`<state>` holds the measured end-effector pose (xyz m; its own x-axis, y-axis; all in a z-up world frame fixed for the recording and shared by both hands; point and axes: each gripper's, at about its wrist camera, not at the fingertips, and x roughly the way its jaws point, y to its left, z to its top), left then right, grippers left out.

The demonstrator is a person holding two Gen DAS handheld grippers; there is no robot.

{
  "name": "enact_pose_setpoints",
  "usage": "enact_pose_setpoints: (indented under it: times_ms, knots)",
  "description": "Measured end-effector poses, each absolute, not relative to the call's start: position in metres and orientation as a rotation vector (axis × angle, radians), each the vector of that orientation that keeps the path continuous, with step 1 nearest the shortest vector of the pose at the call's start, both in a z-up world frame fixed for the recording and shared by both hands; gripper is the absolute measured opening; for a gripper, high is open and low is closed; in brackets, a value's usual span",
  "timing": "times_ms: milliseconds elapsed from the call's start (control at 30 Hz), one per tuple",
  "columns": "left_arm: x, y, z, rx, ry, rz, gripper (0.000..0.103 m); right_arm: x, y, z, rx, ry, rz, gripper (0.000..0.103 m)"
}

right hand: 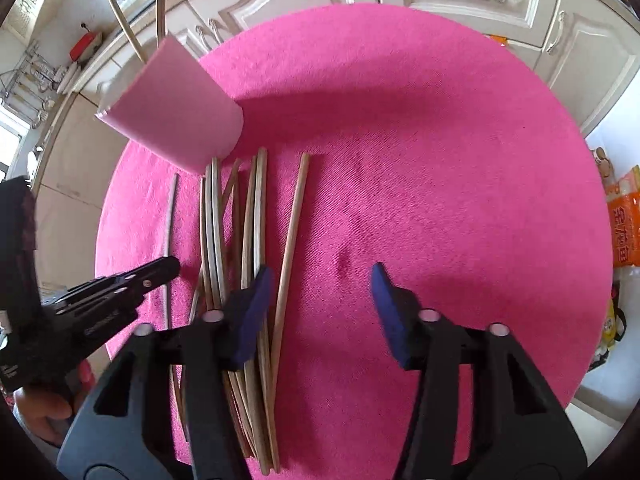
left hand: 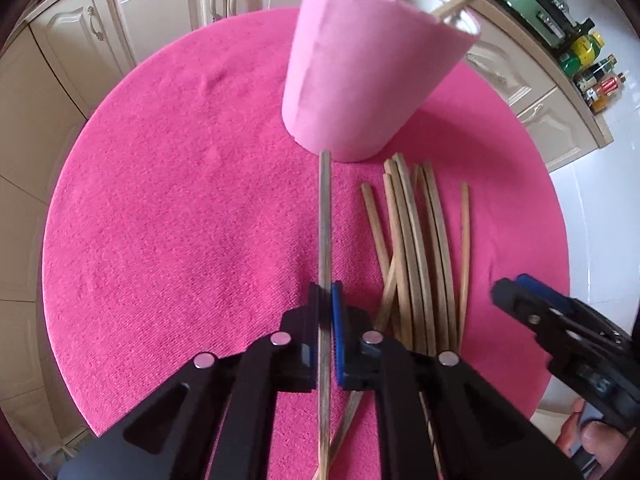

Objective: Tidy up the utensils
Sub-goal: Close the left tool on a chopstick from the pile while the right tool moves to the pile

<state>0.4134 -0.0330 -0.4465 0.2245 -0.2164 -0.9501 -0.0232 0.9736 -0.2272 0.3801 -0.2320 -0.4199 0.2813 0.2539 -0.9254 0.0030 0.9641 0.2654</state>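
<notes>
Left gripper (left hand: 326, 300) pinches one chopstick (left hand: 325, 216) beside the chopstick pile (left hand: 416, 248), near the pink cup (left hand: 360, 68). Right gripper (right hand: 320, 284) hangs open over the pile; only its view shows orange packets (right hand: 624, 220).

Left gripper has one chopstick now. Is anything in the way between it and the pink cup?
Nothing visible blocks it. The left gripper is shut on a chopstick whose far end points at the pink cup, with only bare pink cloth around. The loose chopsticks lie off to the side.
</notes>
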Motion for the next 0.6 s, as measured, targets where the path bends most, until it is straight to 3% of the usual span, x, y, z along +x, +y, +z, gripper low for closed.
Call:
enact_pose_setpoints:
  times_ms: [67, 600]
  knots:
    - [0.41, -0.026, -0.442, -0.219, 1.334, -0.126, 0.006, 0.384, -0.227, -0.424, 0.226, 1.297, 0.175, 0.034]
    - [0.403, -0.003, -0.411, -0.24, 1.283, -0.101, 0.006, 0.404, -0.201, -0.439, 0.108, 1.36, 0.189, 0.016]
